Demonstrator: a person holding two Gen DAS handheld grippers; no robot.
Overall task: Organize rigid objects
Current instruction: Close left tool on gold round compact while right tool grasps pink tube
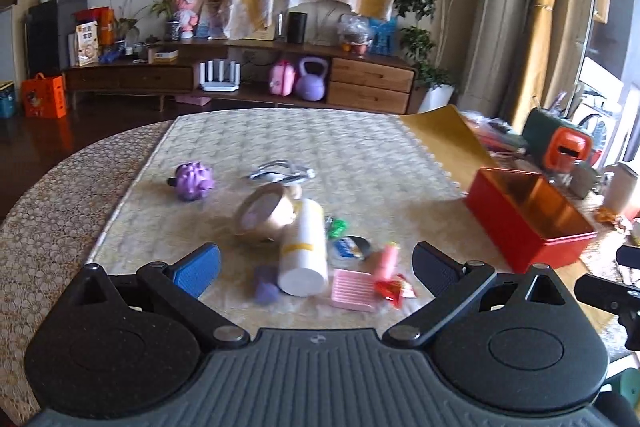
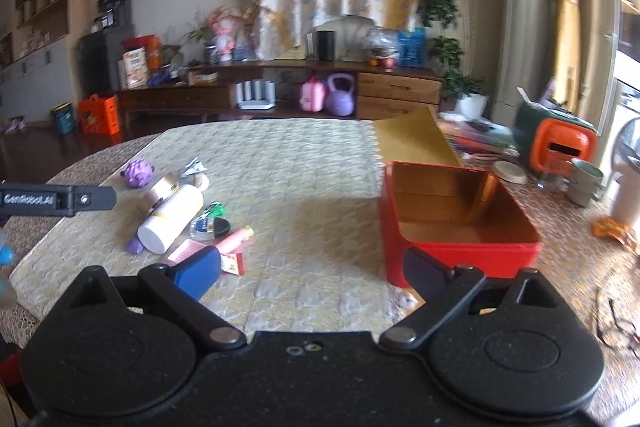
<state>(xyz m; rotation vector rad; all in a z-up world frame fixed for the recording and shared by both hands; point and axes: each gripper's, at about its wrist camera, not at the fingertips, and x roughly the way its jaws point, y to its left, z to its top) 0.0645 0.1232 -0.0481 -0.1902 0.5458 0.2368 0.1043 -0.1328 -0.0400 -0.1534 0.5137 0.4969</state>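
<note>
Your left tongs [image 1: 316, 261], spread apart and empty, have the white bottle [image 1: 303, 251] just ahead, long axis pointing away; right tongs [image 2: 312, 267] also apart, farther off.

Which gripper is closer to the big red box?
Right. The right gripper is open just in front of the red box, its right finger almost at the wall. The left gripper hangs over the scattered toys, box off to its right.

Red box [image 2: 456, 259], white bottle [image 1: 302, 247], purple toy [image 1: 194, 181]
</note>
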